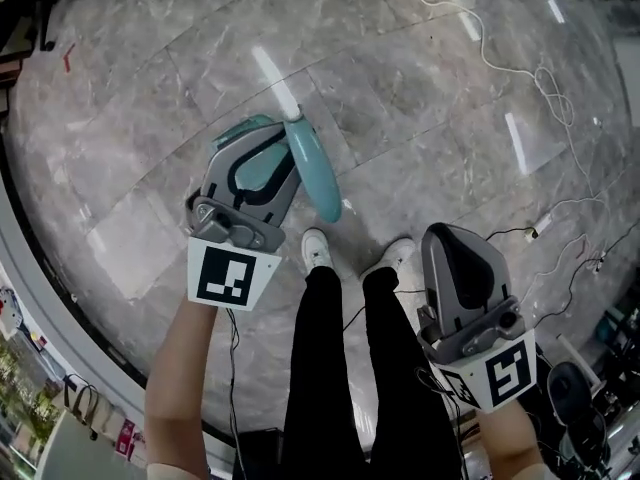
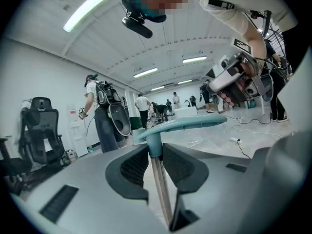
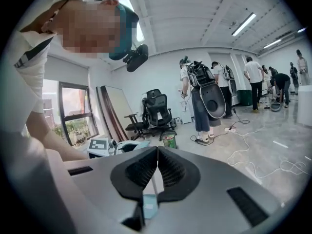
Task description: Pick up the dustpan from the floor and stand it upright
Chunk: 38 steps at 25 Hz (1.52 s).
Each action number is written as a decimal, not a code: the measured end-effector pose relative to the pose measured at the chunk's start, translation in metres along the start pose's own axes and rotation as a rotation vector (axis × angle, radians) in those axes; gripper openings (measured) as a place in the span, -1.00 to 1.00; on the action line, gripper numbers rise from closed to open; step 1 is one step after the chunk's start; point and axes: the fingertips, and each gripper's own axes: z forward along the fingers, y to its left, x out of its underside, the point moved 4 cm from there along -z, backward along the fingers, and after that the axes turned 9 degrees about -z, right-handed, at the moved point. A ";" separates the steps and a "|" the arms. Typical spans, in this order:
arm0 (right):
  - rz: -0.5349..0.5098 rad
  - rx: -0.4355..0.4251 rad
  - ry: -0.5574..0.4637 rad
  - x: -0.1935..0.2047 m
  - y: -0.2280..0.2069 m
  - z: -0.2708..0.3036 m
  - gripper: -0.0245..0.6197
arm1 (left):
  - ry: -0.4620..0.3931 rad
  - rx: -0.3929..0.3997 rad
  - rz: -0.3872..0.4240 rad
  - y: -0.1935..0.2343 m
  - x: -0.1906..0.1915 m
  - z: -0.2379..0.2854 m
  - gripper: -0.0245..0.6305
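Head view: the left gripper (image 1: pixel 258 153) is held out just beyond the person's white shoes (image 1: pixel 316 249), with the dustpan's (image 1: pixel 312 168) teal handle slanting along its right flank. The right gripper (image 1: pixel 452 243) hangs just right of the shoes.

Left gripper view: the jaws are partly apart and clamped on the dustpan's metal shaft (image 2: pixel 158 184), right under the handle (image 2: pixel 180 126).

Right gripper view: the jaws are pressed together and hold nothing.

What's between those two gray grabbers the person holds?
The person's legs in black trousers, with white shoes, stand between the left gripper and the right gripper, as the head view shows.
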 end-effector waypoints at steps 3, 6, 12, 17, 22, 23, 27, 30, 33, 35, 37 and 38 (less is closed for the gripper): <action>-0.013 -0.034 0.040 0.010 0.009 0.003 -0.87 | -0.001 -0.046 -0.062 0.007 0.009 -0.012 -0.63; -0.024 -0.053 0.054 0.012 0.011 0.003 -0.87 | -0.003 -0.055 -0.065 0.001 0.010 -0.014 -0.63; -0.054 -0.057 0.031 0.004 0.024 0.000 -0.87 | 0.035 -0.066 0.041 -0.010 0.009 -0.023 -0.63; -0.047 -0.041 0.007 -0.007 0.025 -0.006 -0.87 | 0.082 -0.097 0.094 -0.006 0.009 -0.027 -0.61; -0.053 -0.030 -0.011 -0.024 0.024 -0.018 -0.87 | 0.126 -0.153 0.089 -0.002 0.016 -0.044 -0.59; -0.056 -0.032 -0.014 -0.027 0.027 -0.020 -0.87 | 0.141 -0.164 0.079 -0.001 0.018 -0.051 -0.59; -0.080 -0.030 -0.041 -0.051 0.030 -0.035 -0.87 | 0.148 -0.243 0.030 -0.004 -0.001 -0.079 -0.89; -0.085 -0.021 -0.089 -0.090 0.039 -0.048 -0.87 | 0.121 -0.279 0.024 -0.007 -0.051 -0.107 -0.89; -0.116 -0.038 -0.115 -0.135 0.052 -0.069 -0.87 | 0.073 -0.265 0.024 -0.019 -0.124 -0.137 -0.89; -0.128 -0.060 -0.128 -0.163 0.060 -0.086 -0.87 | -0.008 -0.288 -0.126 -0.032 -0.172 -0.156 -0.89; -0.147 -0.085 -0.124 -0.186 0.069 -0.101 -0.87 | -0.114 -0.340 -0.337 -0.041 -0.215 -0.174 -0.89; -0.153 -0.089 -0.128 -0.198 0.074 -0.109 -0.87 | -0.141 -0.344 -0.360 -0.045 -0.236 -0.183 -0.89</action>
